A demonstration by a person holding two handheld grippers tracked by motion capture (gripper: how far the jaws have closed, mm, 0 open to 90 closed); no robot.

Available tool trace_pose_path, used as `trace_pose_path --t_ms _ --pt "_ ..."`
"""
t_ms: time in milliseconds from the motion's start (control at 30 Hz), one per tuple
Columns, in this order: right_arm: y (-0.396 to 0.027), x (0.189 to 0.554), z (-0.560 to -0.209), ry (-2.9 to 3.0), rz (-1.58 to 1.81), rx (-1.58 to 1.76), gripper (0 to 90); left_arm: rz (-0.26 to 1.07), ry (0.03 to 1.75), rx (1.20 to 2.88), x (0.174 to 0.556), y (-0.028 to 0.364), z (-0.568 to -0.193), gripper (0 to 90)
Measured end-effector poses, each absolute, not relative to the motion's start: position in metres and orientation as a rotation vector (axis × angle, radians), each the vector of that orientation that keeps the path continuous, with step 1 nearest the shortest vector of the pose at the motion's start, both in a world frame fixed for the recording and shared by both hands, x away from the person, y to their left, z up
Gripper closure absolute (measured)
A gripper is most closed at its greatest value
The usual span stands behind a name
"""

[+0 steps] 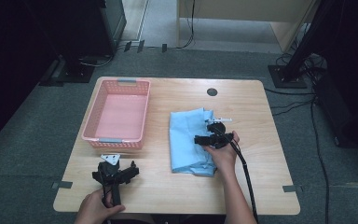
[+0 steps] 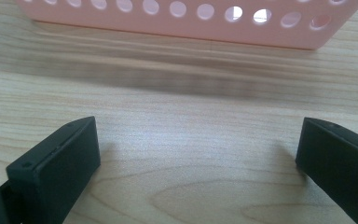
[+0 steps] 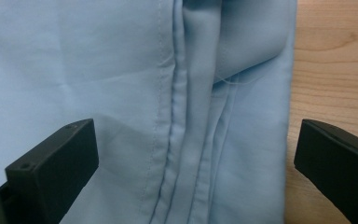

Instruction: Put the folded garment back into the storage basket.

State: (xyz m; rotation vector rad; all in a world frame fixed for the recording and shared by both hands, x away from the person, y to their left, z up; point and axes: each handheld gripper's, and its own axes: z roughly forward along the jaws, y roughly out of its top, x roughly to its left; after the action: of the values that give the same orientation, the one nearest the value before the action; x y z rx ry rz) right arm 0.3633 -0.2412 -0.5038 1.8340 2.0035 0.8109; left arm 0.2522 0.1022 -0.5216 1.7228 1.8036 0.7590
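Observation:
A folded light blue cloth lies in the middle of the wooden table. My right gripper hovers open over the cloth's right edge, held by a hand. In the right gripper view the gripper straddles the cloth's seamed folds; one jaw is over cloth, the other over bare wood. My left gripper stands open low over the table near the front left, just in front of an empty pink basket. The left gripper view shows the gripper with nothing between its jaws and the basket's perforated wall ahead.
A dark round cable hole sits at the table's far edge. Bare wood runs along the front, and more wood lies right of the cloth. Stands and cables are on the floor beyond the table.

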Motion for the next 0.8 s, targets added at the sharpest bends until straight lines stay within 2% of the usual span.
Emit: trace_pose_path --t_ms 433,467,533,600,800 --pt "-0.231 0.354 -0.518 1.939 0.817 1.731 0.0 0.759 1.804 1.724 0.252 0.102 -0.522 0.0" --pt "-0.231 0.353 -0.519 1.935 0.832 1.717 1.7 0.760 1.805 1.722 0.252 0.102 -0.522 0.0" --pt "-0.230 0.350 -0.519 1.942 0.874 1.678 12.9 0.760 1.806 1.723 0.252 0.102 -0.522 0.0" --pt "-0.228 0.347 -0.519 1.941 0.905 1.654 20.0 0.760 1.806 1.722 0.252 0.102 -0.522 0.0" --pt "-0.226 0.342 -0.519 1.930 0.951 1.616 37.1 0.760 1.806 1.722 0.252 0.102 -0.522 0.0"
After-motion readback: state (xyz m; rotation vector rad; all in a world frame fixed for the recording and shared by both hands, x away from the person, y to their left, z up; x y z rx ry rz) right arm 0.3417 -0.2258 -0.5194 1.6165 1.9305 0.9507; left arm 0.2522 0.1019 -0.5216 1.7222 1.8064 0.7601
